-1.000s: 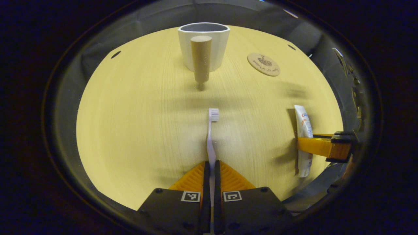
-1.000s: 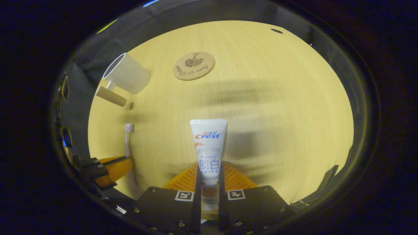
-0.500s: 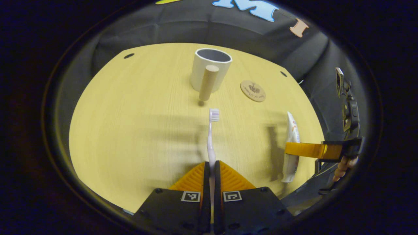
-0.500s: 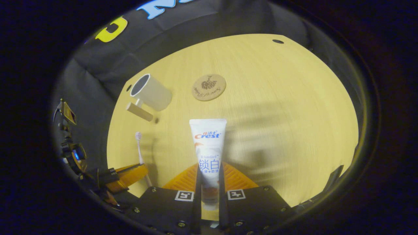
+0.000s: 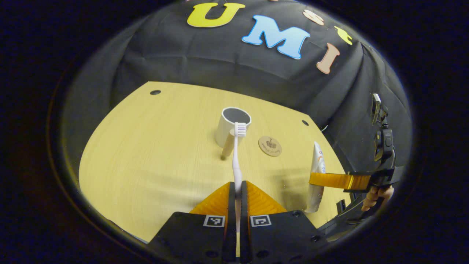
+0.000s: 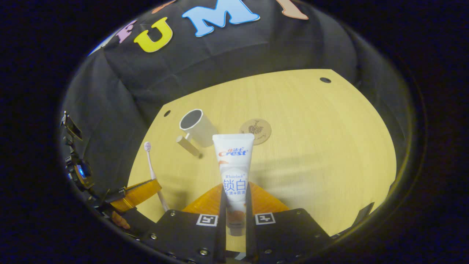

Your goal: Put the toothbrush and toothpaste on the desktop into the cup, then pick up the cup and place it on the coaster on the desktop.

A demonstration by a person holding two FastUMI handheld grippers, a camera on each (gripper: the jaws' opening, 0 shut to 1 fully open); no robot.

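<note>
Black cloth hangs in soft folds behind a pale wooden desktop (image 5: 146, 154) with fine straight grain and small dark round holes near its far corners.

At the bottom of the left gripper view, the left gripper (image 5: 237, 189) has its two ribbed, wedge-shaped fingers drawn in narrow, pinching the slim handle of the toothbrush (image 5: 237, 161) between them. The brush stands out straight ahead, clear of the wood, and its small bristled head overlaps the near rim of the cup (image 5: 233, 126) in this view. That cup is a plain, smooth, off-white cylinder, standing upright and open-topped, with a round wooden peg of a handle slanting down its near side. Just to its right lies the coaster (image 5: 270, 146), a thin flat wooden disc with a dark engraved motif. Farther right this view catches the right gripper (image 5: 318, 179) side-on, with fingertips of the hand that holds it behind, and the toothpaste (image 5: 317, 176) edge-on, as a thin flat wedge.

In the right gripper view, the right gripper (image 6: 234, 198) is closed on the lower body of the toothpaste (image 6: 233, 172), seen here full-face: a glossy white tube, broad and flat at its crimped far end. Beyond its tip sit the cup (image 6: 198, 128), with its handle, and the coaster (image 6: 256, 131), near each other but apart. At lower left the left gripper (image 6: 155, 183) shows with the toothbrush (image 6: 154, 172) slanting up from it.
</note>
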